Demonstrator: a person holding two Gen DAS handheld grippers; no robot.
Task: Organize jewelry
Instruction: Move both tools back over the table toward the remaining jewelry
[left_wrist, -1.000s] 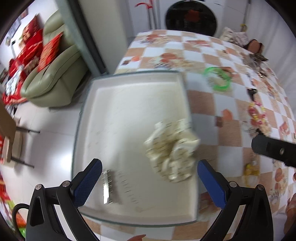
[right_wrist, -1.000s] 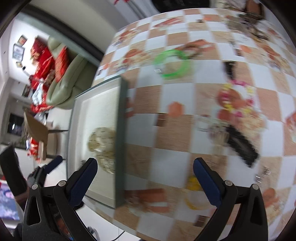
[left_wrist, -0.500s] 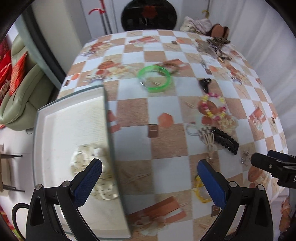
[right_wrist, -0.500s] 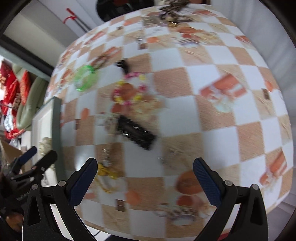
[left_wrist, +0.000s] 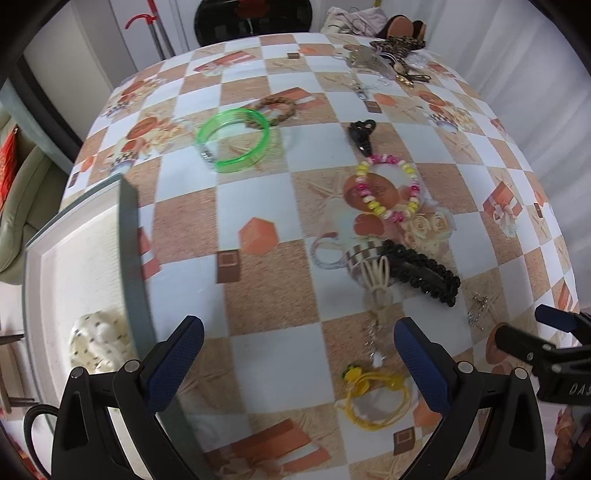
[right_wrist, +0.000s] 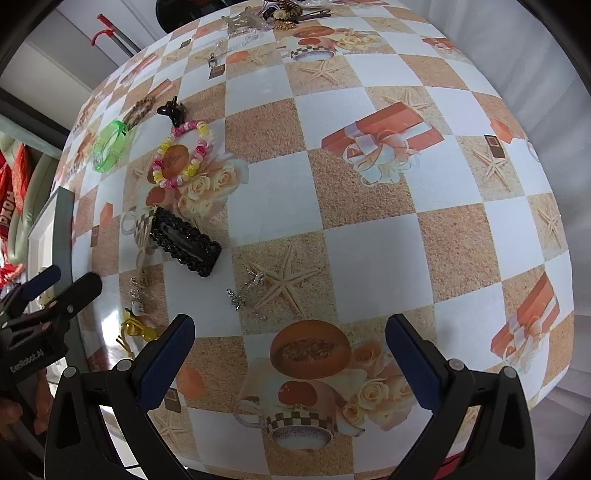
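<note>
Left wrist view: the left claw (left_wrist: 297, 345) hangs released over the checkered bench (left_wrist: 258, 295), a cream patterned scrunchie (left_wrist: 98, 343) lying in the white grey-rimmed tray (left_wrist: 127, 236) at the bench's left edge. Right wrist view: the right claw (right_wrist: 290, 349) gapes empty above a small silver earring (right_wrist: 245, 290), the black beaded hair clip (right_wrist: 184, 242) nearby.

Bright, even indoor light, soft shadows only. Heavy fisheye bulge in both views, dark vignette at corners. Left wrist view slightly motion-blurred, esp. tray edge (left_wrist: 129, 258) and green bangle (left_wrist: 233, 142). Right wrist view sharper; pale glare patch on surface (right_wrist: 110, 314) nr left edge.
</note>
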